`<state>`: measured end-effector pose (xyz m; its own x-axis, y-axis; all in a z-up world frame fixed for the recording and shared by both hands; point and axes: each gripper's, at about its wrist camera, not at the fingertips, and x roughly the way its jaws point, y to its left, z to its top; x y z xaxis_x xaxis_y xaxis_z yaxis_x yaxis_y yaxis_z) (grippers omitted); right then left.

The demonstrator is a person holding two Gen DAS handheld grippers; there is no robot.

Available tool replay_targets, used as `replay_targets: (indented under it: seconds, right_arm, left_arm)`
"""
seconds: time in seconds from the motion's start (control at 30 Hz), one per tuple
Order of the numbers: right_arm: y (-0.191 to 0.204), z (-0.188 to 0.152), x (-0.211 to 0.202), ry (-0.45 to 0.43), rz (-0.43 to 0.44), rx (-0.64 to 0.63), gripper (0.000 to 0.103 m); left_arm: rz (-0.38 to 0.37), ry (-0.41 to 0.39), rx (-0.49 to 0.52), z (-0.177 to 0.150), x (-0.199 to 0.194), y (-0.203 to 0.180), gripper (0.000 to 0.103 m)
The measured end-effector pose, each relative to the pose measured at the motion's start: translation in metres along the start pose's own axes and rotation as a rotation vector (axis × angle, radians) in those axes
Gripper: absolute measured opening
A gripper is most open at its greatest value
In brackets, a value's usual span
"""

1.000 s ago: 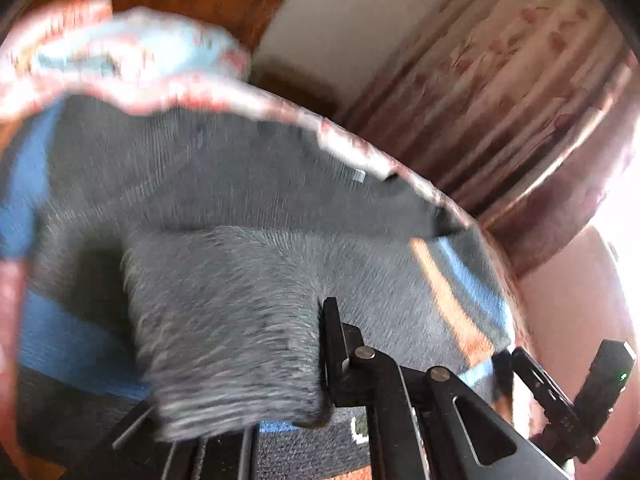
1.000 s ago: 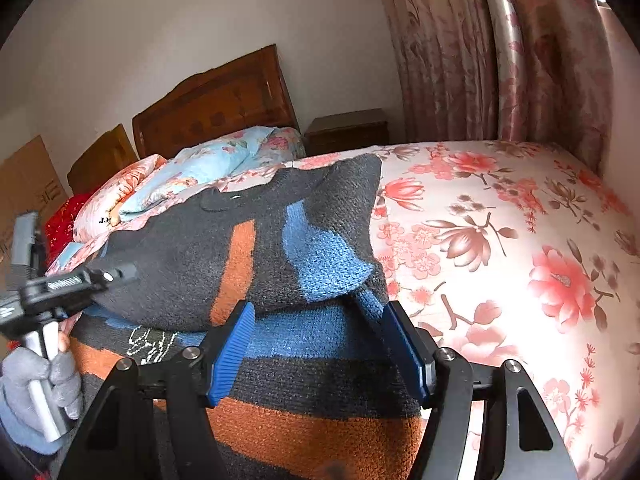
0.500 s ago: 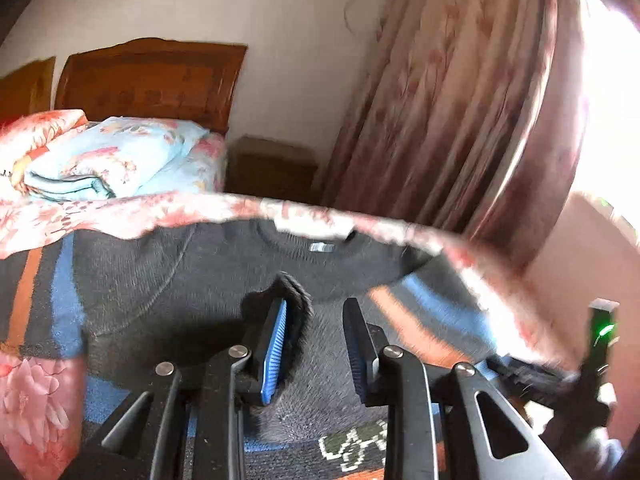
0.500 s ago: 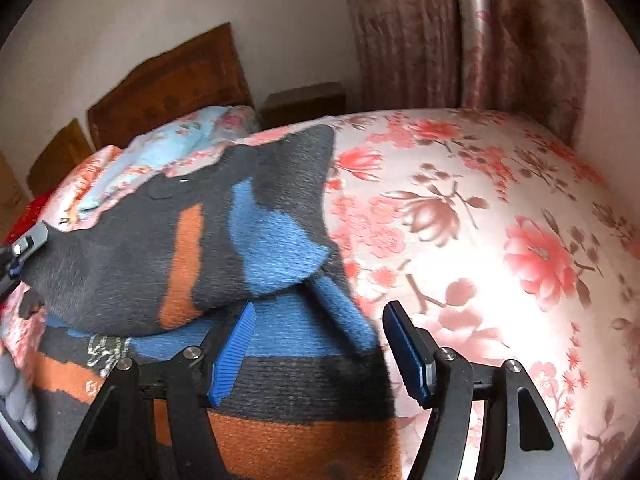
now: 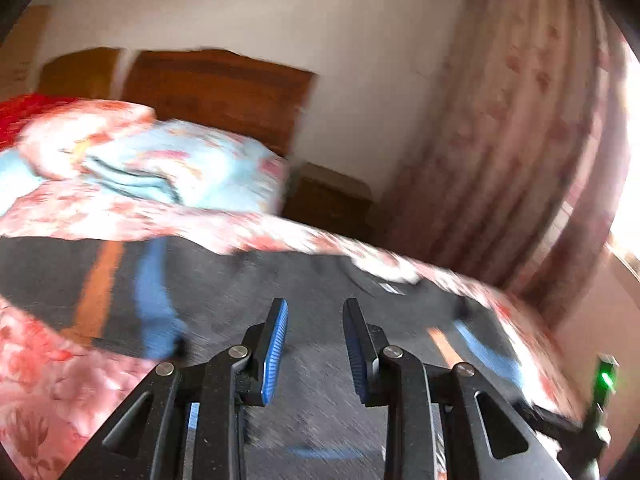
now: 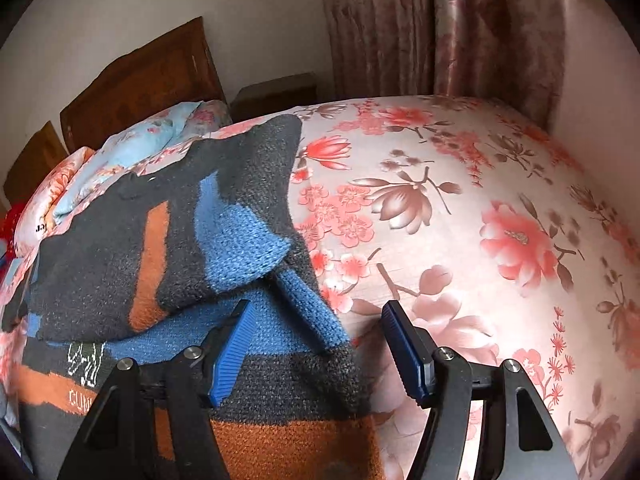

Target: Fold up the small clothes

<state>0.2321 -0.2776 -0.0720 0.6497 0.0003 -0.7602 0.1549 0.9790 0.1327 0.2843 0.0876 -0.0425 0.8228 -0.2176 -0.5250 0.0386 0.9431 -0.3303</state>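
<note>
Sweater (image 6: 168, 264), one, dark grey with orange and blue stripes, on floral bed (image 6: 480, 208), one sleeve folded across body. Two grippers: left gripper (image 5: 314, 344) fingers slightly parted, empty above knit; right gripper (image 6: 320, 350) fingers spread wide, empty, over sweater edge.

Sweater (image 6: 168, 240) + bedding (image 5: 160, 168) on bed (image 6: 460, 220)
</note>
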Motion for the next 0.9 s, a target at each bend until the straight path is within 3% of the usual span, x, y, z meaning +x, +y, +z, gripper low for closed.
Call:
replay_targets:
  seconds: [0.07,0.17,0.23,0.33,0.37,0.47,0.63,0.7,0.8,0.83,0.9]
  right_arm:
    - [0.004,0.001,0.002,0.007,-0.009,-0.01,0.103]
    - [0.01,0.006,0.005,0.015,-0.019,-0.035,0.103]
    - [0.013,0.012,0.009,0.025,-0.025,-0.05,0.103]
    - [0.008,0.02,0.011,0.012,-0.061,-0.063,0.103]
    - [0.0,0.021,0.011,0.002,-0.082,-0.03,0.103]
    - [-0.029,0.023,0.012,0.009,-0.03,0.115,0.103]
    - [-0.024,0.017,-0.001,0.014,-0.045,0.094,0.103]
    - [-0.024,0.018,-0.025,-0.078,-0.083,0.089,0.103]
    - [-0.011,0.037,-0.055,-0.249,-0.063,0.034,0.103]
    - [-0.002,0.045,-0.058,-0.269,-0.051,-0.007,0.103]
    - [0.025,0.068,-0.05,-0.264,0.052,-0.119,0.103]
  left_arm:
    - [-0.064,0.102,0.072,-0.009,0.016,-0.014,0.029]
    - [-0.023,0.212,0.132,-0.023,0.046,-0.024,0.029]
    - [-0.017,0.275,0.109,-0.032,0.066,-0.018,0.029]
    - [-0.049,0.275,0.069,-0.033,0.073,-0.009,0.029]
    - [-0.066,0.272,0.052,-0.034,0.074,-0.005,0.029]
    - [-0.075,0.269,0.041,-0.035,0.072,-0.003,0.029]
    - [-0.075,0.267,0.039,-0.035,0.074,-0.005,0.029]
    - [-0.087,0.264,0.019,-0.033,0.074,-0.002,0.029]
    - [-0.104,0.259,-0.011,-0.032,0.077,0.002,0.029]
    - [-0.107,0.259,-0.016,-0.032,0.077,0.004,0.029]
    - [-0.115,0.257,-0.027,-0.032,0.077,0.005,0.029]
